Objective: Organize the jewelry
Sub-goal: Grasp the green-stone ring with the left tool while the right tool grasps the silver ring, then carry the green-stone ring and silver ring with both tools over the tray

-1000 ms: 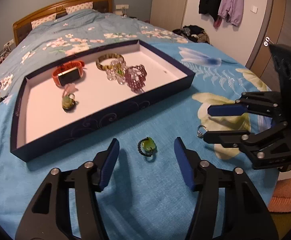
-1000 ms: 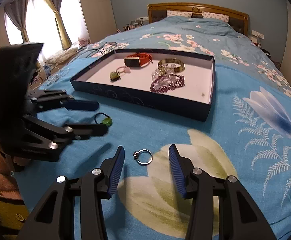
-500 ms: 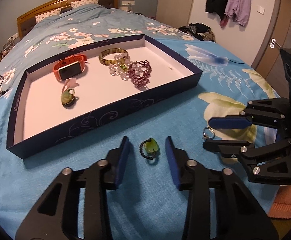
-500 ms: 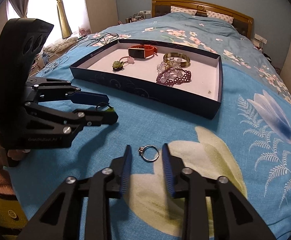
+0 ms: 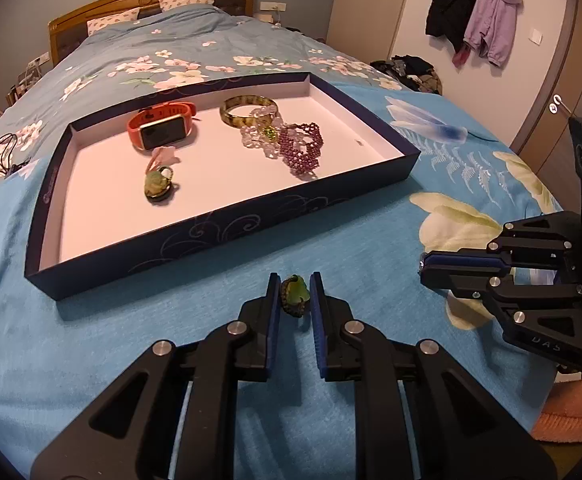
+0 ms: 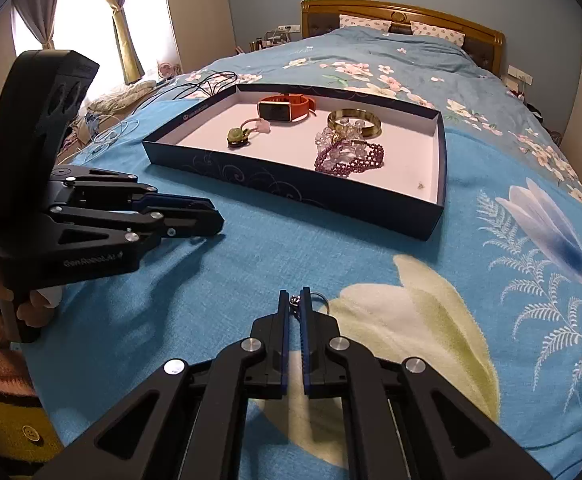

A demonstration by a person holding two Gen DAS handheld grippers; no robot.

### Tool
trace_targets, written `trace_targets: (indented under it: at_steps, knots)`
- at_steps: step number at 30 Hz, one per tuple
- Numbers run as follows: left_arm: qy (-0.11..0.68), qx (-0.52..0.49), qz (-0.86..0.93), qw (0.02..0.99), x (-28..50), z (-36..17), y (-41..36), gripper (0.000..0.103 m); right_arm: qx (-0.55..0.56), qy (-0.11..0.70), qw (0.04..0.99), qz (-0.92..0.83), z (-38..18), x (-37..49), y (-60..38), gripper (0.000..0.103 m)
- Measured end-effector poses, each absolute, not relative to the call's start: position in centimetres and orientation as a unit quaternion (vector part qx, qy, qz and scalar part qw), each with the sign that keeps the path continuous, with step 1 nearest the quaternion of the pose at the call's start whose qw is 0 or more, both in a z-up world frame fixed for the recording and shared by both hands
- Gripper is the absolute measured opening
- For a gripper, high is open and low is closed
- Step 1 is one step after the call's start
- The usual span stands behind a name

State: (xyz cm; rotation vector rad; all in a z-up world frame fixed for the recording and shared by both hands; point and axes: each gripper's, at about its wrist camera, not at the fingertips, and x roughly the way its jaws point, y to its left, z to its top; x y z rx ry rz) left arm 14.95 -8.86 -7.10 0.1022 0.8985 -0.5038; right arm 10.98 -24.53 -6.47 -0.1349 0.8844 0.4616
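On the blue bedspread (image 5: 131, 360) before the tray (image 5: 227, 228), I am closing my left gripper (image 5: 295, 294) around the green pendant (image 5: 295, 290); my right gripper (image 6: 295, 306) is pinching the silver ring (image 6: 318, 300).

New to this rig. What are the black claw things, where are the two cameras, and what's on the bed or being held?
No robot arm here: a person carries a hand-held gripper in each hand, and a fisheye camera on each looks along its fingers. The left view shows the left hand-held gripper, jaws closing around a green pendant on the blue bedspread. The right view shows the right hand-held gripper shut on a silver ring. Further back, a dark blue tray holds an orange watch, bangle, bead bracelets and another pendant.
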Motion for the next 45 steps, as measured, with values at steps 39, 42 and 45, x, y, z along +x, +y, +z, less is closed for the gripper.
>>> trace_targets:
  at_steps: [39, 42, 45]
  knots:
    - [0.355, 0.019, -0.202, 0.912, 14.6, -1.6, -5.2, 0.015, -0.035, 0.329, 0.912, 0.242, -1.7, 12.8, -23.2, 0.003]
    - [0.352, 0.020, -0.200, 0.914, 14.7, -1.4, -5.3, 0.015, -0.034, 0.326, 0.913, 0.242, -1.5, 13.1, -23.2, 0.003]
    - [0.349, 0.021, -0.198, 0.916, 14.7, -1.2, -5.3, 0.015, -0.033, 0.324, 0.914, 0.243, -1.3, 13.4, -23.1, 0.003]
